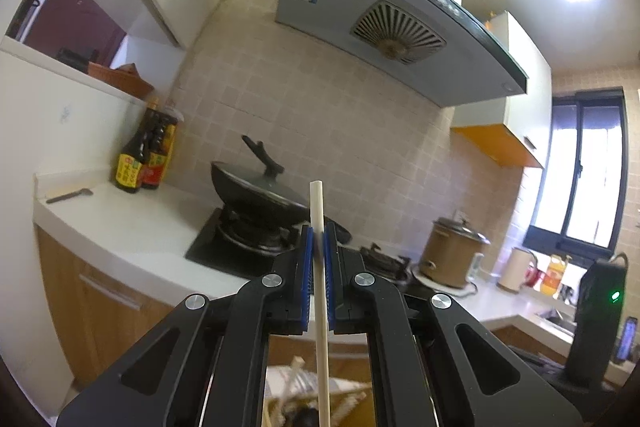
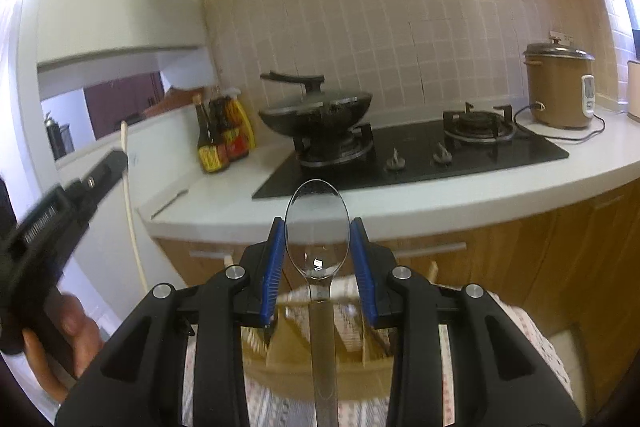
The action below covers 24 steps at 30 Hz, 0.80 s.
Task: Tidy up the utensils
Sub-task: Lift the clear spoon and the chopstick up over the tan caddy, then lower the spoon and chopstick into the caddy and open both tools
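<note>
Both upright: chopstick (image 1: 319, 259) tip-up, spoon (image 2: 317, 227) bowl-up.

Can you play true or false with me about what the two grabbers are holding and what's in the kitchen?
1. The left gripper holds a chopstick. True.
2. The right gripper holds a fork. False: it holds a clear spoon.
3. The wok has a lid on. True.
4. The brown cooker sits on the stove. False: it stands on the white counter, beside the stove.
5. Sauce bottles stand left of the stove. True.
</note>
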### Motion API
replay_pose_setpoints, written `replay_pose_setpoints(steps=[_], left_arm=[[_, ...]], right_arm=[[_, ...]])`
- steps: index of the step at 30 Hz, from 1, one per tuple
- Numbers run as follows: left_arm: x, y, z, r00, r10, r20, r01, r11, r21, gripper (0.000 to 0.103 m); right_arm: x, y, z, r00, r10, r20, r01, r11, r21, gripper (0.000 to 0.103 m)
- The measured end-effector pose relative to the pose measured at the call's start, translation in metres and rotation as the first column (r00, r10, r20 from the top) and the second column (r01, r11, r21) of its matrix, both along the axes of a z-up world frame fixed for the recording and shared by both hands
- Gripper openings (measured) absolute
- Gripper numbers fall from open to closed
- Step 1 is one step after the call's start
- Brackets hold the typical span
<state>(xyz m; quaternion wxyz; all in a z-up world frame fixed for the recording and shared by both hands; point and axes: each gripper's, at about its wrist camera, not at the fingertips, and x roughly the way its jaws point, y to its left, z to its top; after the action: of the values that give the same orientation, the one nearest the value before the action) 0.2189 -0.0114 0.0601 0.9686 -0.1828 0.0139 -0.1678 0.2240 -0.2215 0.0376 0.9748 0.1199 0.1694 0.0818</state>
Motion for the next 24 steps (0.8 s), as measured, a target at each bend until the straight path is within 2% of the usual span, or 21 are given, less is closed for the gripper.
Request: replay_pose_setpoints(steps=[4, 11, 18, 24], left_arm=[[0.014, 0.0, -0.011, 0.998, 0.05, 0.033, -0.05, 0.999, -0.004, 0.003], [0.035, 0.003, -0.031, 0.998, 0.054, 0.019, -0.054, 0.998, -0.024, 0.003], [0.04, -0.004, -0.044, 0.996, 0.077, 0.046, -0.077, 0.997, -0.001, 0.003], [0.038, -0.011, -0.056, 0.994, 0.099, 0.053, -0.101, 0.994, 0.028, 0.003]], right_arm=[[0.016, 0.003, 0.004, 0.998, -0.047, 0.04, 0.046, 0.999, 0.02, 0.03], [0.038, 0.007, -0.007, 0.996, -0.071, 0.061, 0.07, 0.997, 0.034, 0.03], [0.04, 0.021, -0.024, 0.99, -0.094, 0.109, 0.099, 0.994, -0.044, 0.03], [0.035, 0.022, -0.034, 0.976, -0.138, 0.166, 0.148, 0.988, -0.049, 0.03]])
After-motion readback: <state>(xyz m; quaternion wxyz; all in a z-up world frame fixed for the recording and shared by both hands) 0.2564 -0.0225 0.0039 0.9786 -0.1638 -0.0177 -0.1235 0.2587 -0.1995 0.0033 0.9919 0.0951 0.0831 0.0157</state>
